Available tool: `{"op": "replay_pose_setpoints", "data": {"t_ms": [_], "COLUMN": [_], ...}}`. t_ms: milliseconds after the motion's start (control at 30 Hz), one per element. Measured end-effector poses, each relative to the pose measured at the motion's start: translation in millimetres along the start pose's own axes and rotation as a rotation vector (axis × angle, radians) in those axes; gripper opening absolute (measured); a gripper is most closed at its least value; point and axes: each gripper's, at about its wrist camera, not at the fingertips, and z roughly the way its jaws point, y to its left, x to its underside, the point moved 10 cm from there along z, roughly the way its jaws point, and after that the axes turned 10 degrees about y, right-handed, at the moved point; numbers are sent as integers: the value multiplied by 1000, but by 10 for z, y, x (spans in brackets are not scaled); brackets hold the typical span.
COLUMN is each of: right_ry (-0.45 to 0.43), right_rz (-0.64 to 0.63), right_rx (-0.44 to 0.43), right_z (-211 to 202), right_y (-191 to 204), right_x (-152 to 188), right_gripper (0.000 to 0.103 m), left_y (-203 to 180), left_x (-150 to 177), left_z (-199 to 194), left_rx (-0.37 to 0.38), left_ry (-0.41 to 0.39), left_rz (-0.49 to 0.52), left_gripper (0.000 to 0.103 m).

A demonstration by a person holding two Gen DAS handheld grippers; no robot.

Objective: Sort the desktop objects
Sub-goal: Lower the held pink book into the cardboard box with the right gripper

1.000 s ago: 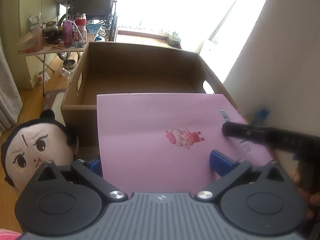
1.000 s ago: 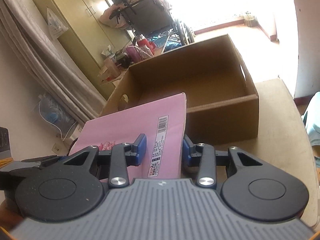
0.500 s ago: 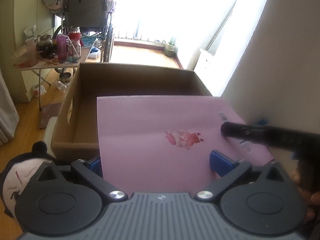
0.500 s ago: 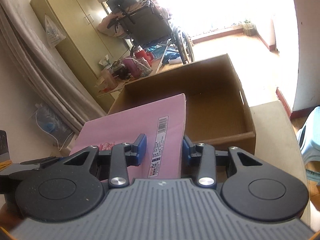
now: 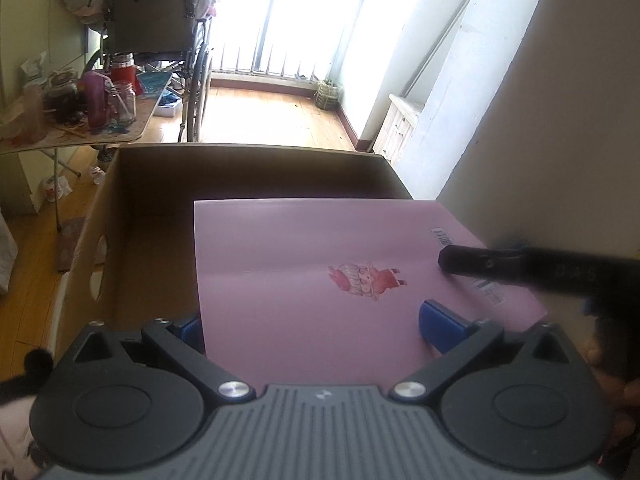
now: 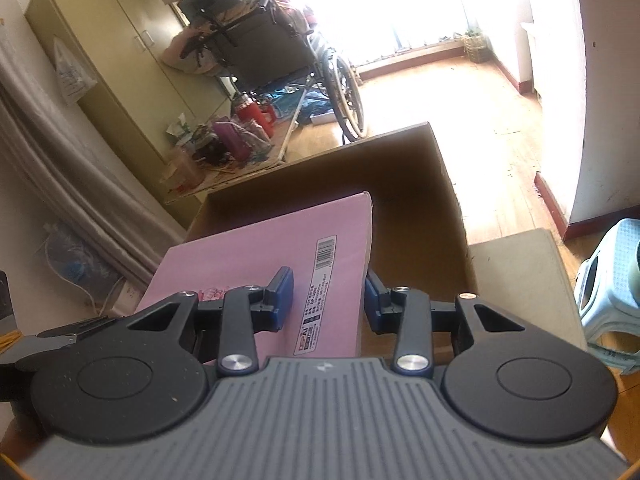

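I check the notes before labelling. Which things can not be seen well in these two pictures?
- Box floor: left view, pink folder covers most of it.
- Barcode label text: right view, too small.
- Plush toy: left view, cut by the edge, behind the left gripper.
- Folder's underside: both views, hidden.

The pink notebook [image 5: 320,272] conceals most of the cardboard box [image 5: 132,216] floor. The plush doll [image 5: 16,392] is cut off at the lower left edge. The notebook's barcode label [image 6: 318,300] text is too small to read. The notebook's underside is not visible.
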Motion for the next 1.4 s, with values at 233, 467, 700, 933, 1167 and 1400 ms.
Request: {"op": "replay_pose_setpoints", "data": {"t_ms": [233,467,700,933,1167,1400], "right_ry": [44,111,153,156,138,107], "right_rz": [11,16,-11,-54,-130,-149], "right_rx": [42,77,114,164,192,222], "right_z": [306,657,945,1011,961,796], "right_y": [-219,-435,-558,-642,-596,-574], "right_x": [-185,-199,-184,-175,-196,-255], "right_gripper": [36,36,36,37,39,51], "left_y": [18,97,192,237,295,305], "left_x": [-182,-208,-138,-108,-116,-119], "left_z": [370,778,1110,1292,1401,1382], "left_rx": [11,26,52,50,33,5], "left_ry": [48,126,224,288,318,311], "left_rz": [14,4,-19,-19,-56,-35], "left_gripper": [103,103,103,103,103,103]}}
